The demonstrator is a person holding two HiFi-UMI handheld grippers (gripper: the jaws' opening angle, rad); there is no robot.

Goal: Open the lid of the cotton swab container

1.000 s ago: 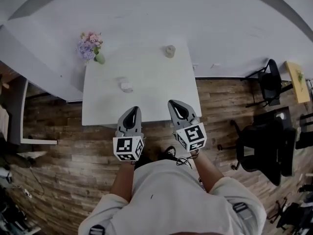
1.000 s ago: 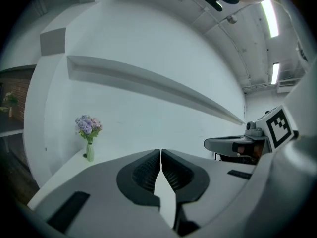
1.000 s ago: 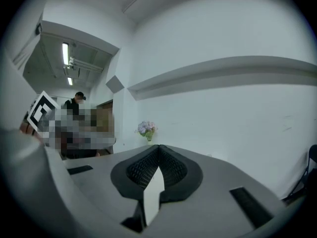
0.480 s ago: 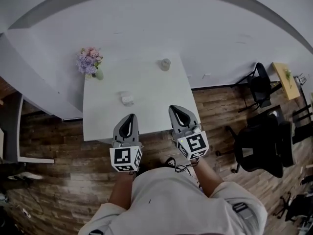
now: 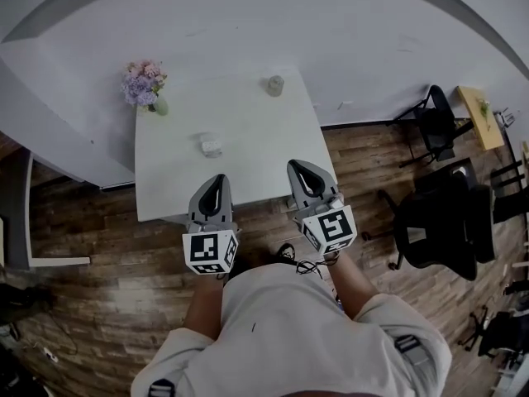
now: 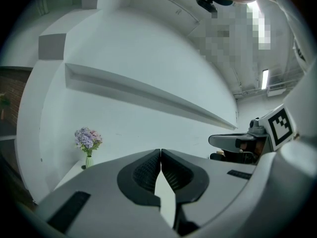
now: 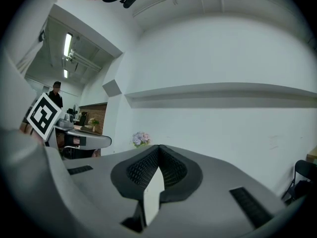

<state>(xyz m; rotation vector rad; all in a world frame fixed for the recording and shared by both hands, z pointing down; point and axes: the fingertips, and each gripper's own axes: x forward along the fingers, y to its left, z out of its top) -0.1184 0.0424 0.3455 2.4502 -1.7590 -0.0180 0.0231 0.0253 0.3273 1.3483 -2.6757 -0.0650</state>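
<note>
Holding position at the near edge of the white table (image 5: 248, 122), I list what shows.

- Left tongs (image 5: 216, 179): jaws together, nothing between them; raised just off the near table edge, left of centre.
- Right tongs (image 5: 297, 166): jaws together, nothing held; level with the left pair, near the table's right corner.
- Cotton swab container (image 5: 274, 85): small round jar at the far edge, right of centre, well apart from both tongs; lid state too small to read.
- Small pale object (image 5: 211, 147): mid-table, left of centre; I cannot identify it.
- Flower vase (image 5: 145, 86): far left corner.
- Black office chairs (image 5: 438, 222): on the wooden floor, right.
</note>
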